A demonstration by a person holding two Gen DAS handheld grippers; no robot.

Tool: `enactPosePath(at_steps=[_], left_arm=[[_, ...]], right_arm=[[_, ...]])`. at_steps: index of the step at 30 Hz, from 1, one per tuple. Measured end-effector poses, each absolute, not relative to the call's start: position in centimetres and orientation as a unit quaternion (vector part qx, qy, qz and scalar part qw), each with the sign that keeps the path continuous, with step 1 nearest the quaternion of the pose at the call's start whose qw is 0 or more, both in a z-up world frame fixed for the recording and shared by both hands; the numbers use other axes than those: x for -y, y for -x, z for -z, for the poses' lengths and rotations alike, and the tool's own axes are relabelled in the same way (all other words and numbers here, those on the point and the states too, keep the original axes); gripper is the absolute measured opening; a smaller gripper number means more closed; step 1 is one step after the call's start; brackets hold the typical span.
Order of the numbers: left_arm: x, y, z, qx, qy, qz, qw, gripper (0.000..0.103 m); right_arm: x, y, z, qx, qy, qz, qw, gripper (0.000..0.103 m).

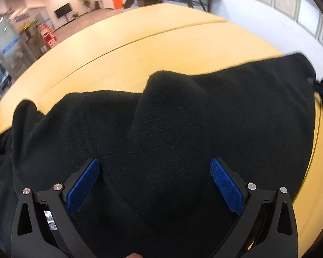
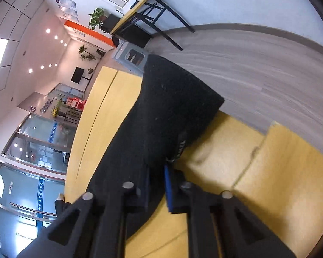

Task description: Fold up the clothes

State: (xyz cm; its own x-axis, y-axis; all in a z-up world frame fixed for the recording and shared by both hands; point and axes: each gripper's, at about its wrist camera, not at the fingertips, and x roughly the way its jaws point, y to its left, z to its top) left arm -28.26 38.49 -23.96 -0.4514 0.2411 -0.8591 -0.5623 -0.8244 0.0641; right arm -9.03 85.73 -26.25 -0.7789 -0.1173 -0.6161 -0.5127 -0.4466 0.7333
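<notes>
Black fleece garment (image 1: pixel 172 129) spread across the light wood tabletop (image 1: pixel 140 49), covers most of the left wrist view. Fabric is matte, fuzzy, pilled nap, a few pale lint specks. Not flat: a raised fold peaks near the middle, a soft ridge runs down from it toward the camera, a curved seam line runs on the left part. A small lobe of cloth pokes out at the far left edge, the lower left part droops over the tabletop's near edge. Left gripper (image 1: pixel 155 167) hovers over the garment, jaws spread wide, blue textured pads (image 1: pixel 84 187) on either side, nothing between them but the fleece below; cannot tell if pads touch the cloth. At the far right of that view part of the other tool shows at the garment's corner, blurred. Right wrist view is rolled sideways: garment (image 2: pixel 161 111) rises as a taut black band from the jaws toward the far edge, its upper corner lifted against the grey floor (image 2: pixel 258 75). Right gripper (image 2: pixel 157 172) has jaws pressed together, pinching the garment's edge, one blue pad (image 2: pixel 168 185) visible, next to a small dark tag (image 2: pixel 180 144) with unreadable lettering. Tabletop seam lines visible in both views.
</notes>
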Motion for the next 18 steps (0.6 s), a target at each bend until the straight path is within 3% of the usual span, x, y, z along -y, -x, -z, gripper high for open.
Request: enactPosePath(at_steps=[7,12,18], left_arm=[[-36.8,27.6,23.9,-0.151,0.446,-0.845,0.253,0.103],[-31.1,25.8,21.4,-0.134,0.425,-0.861,0.243,0.103],[-14.9,21.7,17.3,-0.080,0.428,-0.884,0.171,0.103]], right_arm=[[-83.1,7.5,23.1,-0.484,0.225,-0.837,0.119,0.007],[-75.8,6.2,11.8,-0.373,0.158,-0.911,0.084,0.007],[-58.5,9.2,-1.1,-0.189,0.097,-0.976,-0.038,0.007]])
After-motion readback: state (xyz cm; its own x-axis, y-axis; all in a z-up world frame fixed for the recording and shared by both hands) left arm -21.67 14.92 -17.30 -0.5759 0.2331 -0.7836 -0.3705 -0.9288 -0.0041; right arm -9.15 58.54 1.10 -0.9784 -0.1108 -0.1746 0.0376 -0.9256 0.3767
